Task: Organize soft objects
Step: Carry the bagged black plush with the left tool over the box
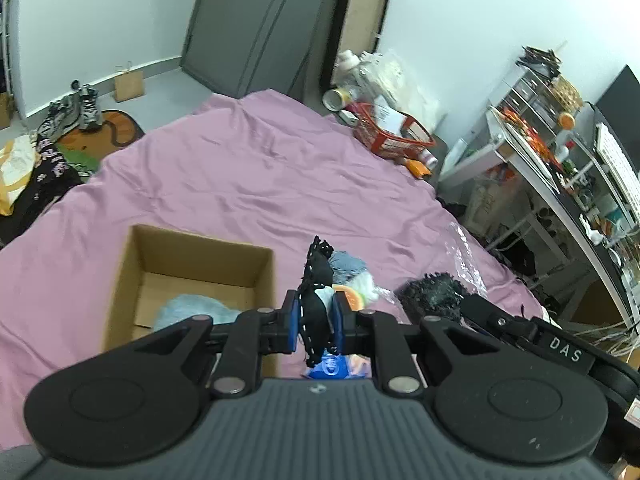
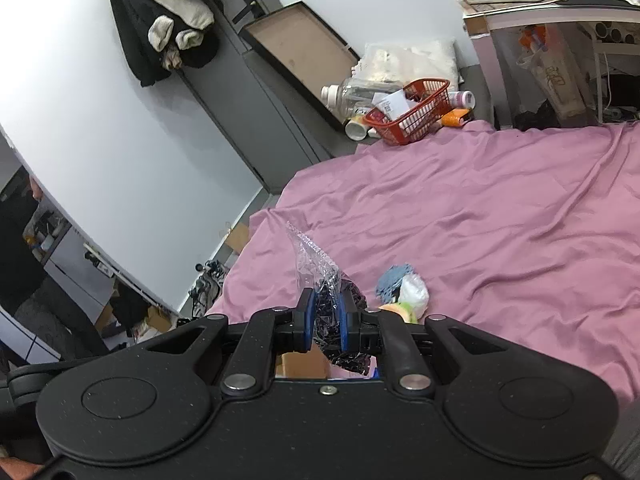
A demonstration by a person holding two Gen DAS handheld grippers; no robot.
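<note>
My left gripper (image 1: 315,312) is shut on a black soft piece with white stitching (image 1: 316,280), held above the pink bedsheet (image 1: 248,176) just right of an open cardboard box (image 1: 132,280). A pale blue fluffy item (image 1: 192,310) lies inside the box. Beyond the fingers sit a blue-grey knitted item (image 1: 348,266), a white one and an orange one (image 1: 354,298). My right gripper (image 2: 325,314) is shut on a clear plastic bag of black fuzzy material (image 2: 320,276). The same bag (image 1: 432,294) shows in the left wrist view, with the right gripper's body beside it. The blue-grey (image 2: 394,278) and white (image 2: 414,292) soft items lie to its right.
A red basket (image 1: 394,136) with bottles and packets stands at the bed's far corner. A cluttered desk (image 1: 560,168) runs along the right. Shoes and clothes (image 1: 60,128) lie on the floor at the left. A grey door (image 1: 256,24) is behind the bed.
</note>
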